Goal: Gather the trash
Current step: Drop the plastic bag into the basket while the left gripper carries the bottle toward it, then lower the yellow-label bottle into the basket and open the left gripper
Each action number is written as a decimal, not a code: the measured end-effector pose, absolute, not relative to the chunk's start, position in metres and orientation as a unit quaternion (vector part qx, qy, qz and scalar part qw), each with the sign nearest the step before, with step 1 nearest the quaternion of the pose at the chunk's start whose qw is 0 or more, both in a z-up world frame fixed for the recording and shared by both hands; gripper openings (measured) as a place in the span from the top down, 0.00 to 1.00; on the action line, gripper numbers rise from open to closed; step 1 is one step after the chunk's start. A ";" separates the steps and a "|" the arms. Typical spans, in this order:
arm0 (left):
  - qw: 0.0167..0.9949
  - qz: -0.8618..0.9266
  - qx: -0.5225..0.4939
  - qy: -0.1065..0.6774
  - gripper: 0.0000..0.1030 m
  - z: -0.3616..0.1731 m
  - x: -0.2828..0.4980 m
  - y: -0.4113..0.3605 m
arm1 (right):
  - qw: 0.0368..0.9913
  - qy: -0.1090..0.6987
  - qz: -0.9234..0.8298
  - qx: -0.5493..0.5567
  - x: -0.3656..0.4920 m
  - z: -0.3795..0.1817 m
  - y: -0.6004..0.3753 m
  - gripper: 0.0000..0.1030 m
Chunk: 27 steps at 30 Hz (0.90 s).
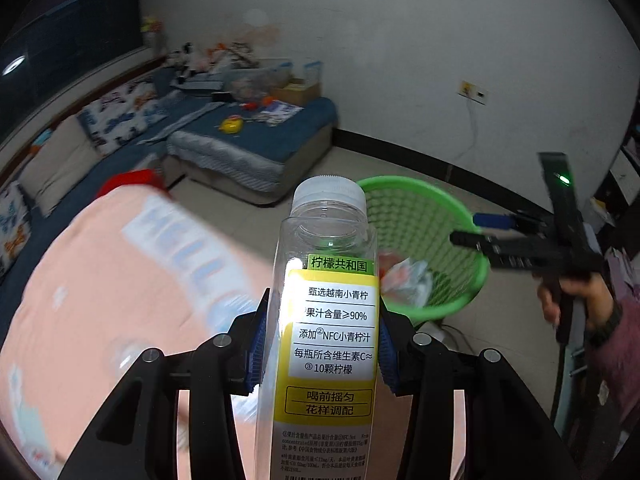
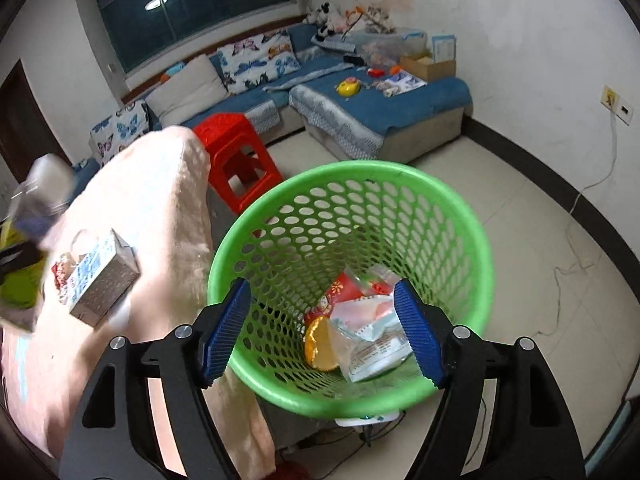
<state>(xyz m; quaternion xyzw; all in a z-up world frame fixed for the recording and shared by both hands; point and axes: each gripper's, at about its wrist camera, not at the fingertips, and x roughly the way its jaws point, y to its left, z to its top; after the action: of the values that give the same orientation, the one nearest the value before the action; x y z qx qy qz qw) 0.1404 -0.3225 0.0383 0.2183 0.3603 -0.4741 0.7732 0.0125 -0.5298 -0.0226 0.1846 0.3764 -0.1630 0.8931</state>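
A clear, empty plastic bottle (image 1: pixel 328 320) with a white cap and a yellow-green label stands upright between my left gripper's (image 1: pixel 323 344) blue pads, which are shut on its body. Beyond it to the right is the green mesh basket (image 1: pixel 424 216). My right gripper (image 2: pixel 322 332) hangs open over the basket (image 2: pixel 352 216) with nothing between its fingers; it also shows in the left wrist view (image 1: pixel 476 230), held by a hand. Crumpled wrappers (image 2: pixel 368 332) and an orange round piece (image 2: pixel 318 344) lie at the basket's bottom. A small silver-and-blue carton (image 2: pixel 100 284) lies on the pink cloth.
A pink cloth (image 2: pixel 160 184) covers the table left of the basket. A red plastic stool (image 2: pixel 236 160) stands behind it. A blue sofa (image 2: pixel 380 112) strewn with toys and boxes lines the far wall. A thin cable (image 2: pixel 580 256) trails across the tiled floor on the right.
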 end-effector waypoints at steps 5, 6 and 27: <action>0.748 -0.497 0.231 0.375 0.58 0.016 0.128 -0.398 | 0.896 0.360 -0.190 0.180 -0.026 -0.016 -0.537 0.27; 0.744 -0.499 0.235 0.376 0.58 0.011 0.126 -0.411 | 0.895 0.357 -0.195 0.180 -0.036 -0.016 -0.539 0.27; 0.721 -0.517 0.237 0.396 0.42 -0.041 0.106 -0.524 | 0.885 0.340 -0.232 0.218 -0.112 -0.028 -0.550 0.27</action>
<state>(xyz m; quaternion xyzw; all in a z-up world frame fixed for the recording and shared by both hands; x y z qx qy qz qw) 0.1057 -0.5243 -0.0415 0.2370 0.3964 -0.5167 0.7209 -0.1116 -0.5496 -0.0284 0.2177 0.3398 -0.2318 0.8851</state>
